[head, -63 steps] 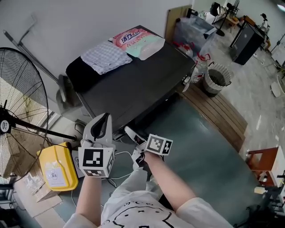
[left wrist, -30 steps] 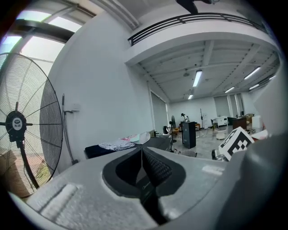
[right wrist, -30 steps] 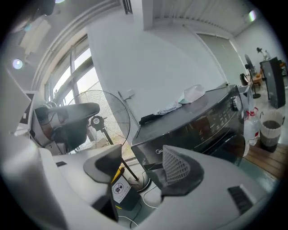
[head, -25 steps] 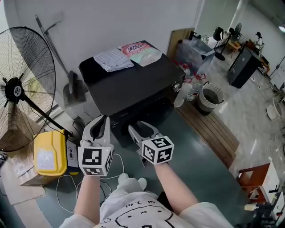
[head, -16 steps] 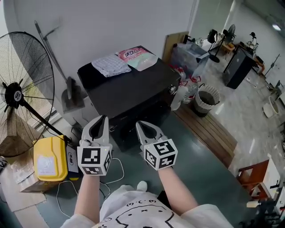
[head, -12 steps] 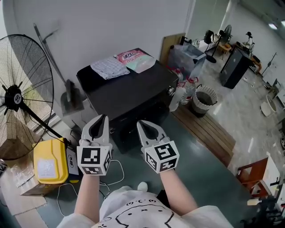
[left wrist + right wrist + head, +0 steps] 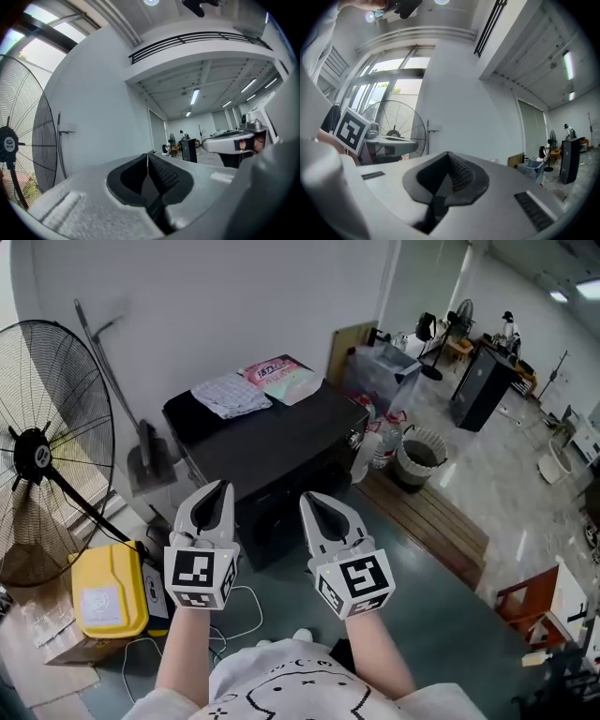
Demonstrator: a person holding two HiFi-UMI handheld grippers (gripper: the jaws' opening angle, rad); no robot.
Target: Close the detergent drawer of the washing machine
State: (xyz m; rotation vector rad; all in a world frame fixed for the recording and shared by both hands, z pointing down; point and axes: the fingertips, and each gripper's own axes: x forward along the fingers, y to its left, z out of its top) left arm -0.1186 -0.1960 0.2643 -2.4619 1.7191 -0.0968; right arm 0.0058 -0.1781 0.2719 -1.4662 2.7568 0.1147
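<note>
Head view pose: left gripper (image 7: pixel 223 486) and right gripper (image 7: pixel 307 497) float level, side by side, ahead of the person's chest.
Jaws: both pinched together, holding nothing.
washing machine (image 7: pixel 281 442): just past the tips, untouched; drawer front too dark to read.
Why: looks like a hands-off rest pose, I'd guess.

Smooth dark casing, soft cloth, shiny film, bare wood.
The washing machine (image 7: pixel 281 432) has a smooth, faintly glossy dark top; at its far edge lie a woven checked cloth (image 7: pixel 230 395) and a shiny plastic-film bag (image 7: pixel 289 379). The fan (image 7: pixel 47 437) grille is thin metal wire, the yellow canister (image 7: pixel 105 592) smooth plastic, the boards (image 7: pixel 431 521) bare wood.
</note>
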